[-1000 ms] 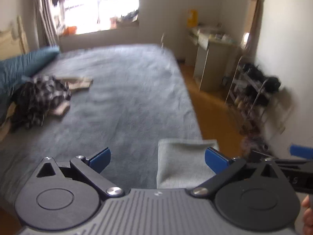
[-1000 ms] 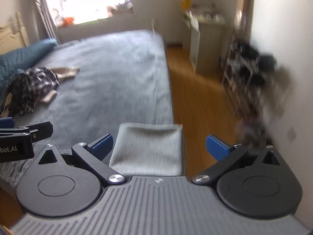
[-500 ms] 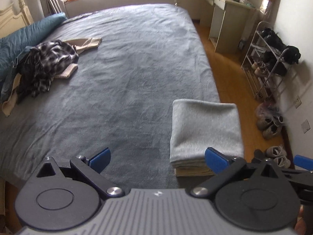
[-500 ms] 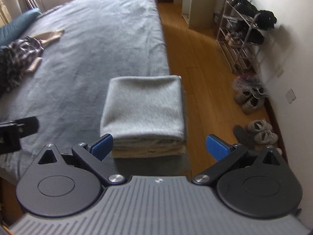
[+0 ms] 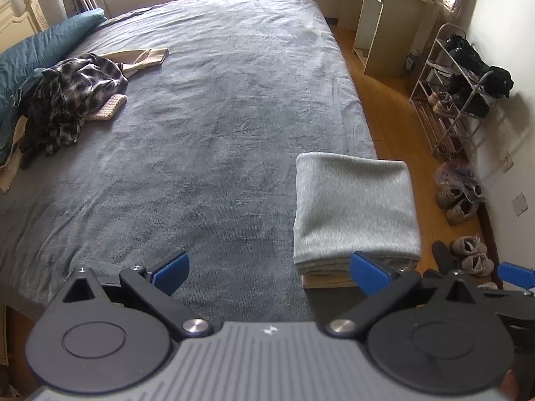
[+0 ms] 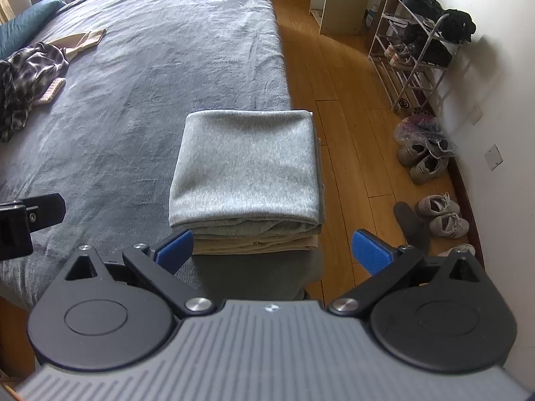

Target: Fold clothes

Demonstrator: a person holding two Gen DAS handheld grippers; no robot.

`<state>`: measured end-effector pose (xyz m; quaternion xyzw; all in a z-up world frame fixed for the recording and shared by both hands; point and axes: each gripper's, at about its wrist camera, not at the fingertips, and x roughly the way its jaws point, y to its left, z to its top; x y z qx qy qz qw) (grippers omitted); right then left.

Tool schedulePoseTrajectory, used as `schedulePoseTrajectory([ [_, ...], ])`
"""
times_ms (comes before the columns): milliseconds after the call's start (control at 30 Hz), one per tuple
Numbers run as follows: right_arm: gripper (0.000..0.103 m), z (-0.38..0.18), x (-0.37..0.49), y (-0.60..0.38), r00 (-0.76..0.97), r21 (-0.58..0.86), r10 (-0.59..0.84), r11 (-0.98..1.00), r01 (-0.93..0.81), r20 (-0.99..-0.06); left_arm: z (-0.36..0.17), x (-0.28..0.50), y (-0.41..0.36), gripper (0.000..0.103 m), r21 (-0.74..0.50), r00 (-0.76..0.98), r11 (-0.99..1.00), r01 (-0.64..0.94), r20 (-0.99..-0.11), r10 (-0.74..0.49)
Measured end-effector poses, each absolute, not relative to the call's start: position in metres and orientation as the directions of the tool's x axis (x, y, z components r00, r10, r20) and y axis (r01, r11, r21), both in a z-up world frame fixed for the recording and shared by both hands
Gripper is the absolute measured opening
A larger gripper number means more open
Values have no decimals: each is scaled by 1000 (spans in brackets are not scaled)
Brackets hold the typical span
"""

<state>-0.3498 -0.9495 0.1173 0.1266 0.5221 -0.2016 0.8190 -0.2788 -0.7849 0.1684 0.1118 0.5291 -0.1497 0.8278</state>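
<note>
Two grippers, left (image 5: pixel 269 269) and right (image 6: pixel 272 245), hover with fingers spread and empty above the bed (image 5: pixel 207 127) corner, where the folded stack (image 6: pixel 247 170) sits squared at the edge, likely parked clear of the unfolded heap (image 5: pixel 70 97) well apart near the pillow (image 5: pixel 36 50).

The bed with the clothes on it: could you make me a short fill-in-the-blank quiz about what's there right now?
1. The folded grey garment lies on top of a folded ____ one.
2. That stack sits at the bed corner nearest the ____ floor.
3. The unfolded checked shirt lies in a heap beside the ____ pillow.
4. Both the left gripper and right gripper are ____ and hold nothing.

Missing words: beige; wooden; blue; open
</note>
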Motion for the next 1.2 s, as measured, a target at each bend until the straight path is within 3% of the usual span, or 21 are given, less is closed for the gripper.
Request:
schedulePoseTrajectory([
  [1200, 102, 118, -341, -949, 334, -45, -227, 879, 475, -915, 165, -271, -793, 103, -9, 370, 918, 396, -914, -169],
])
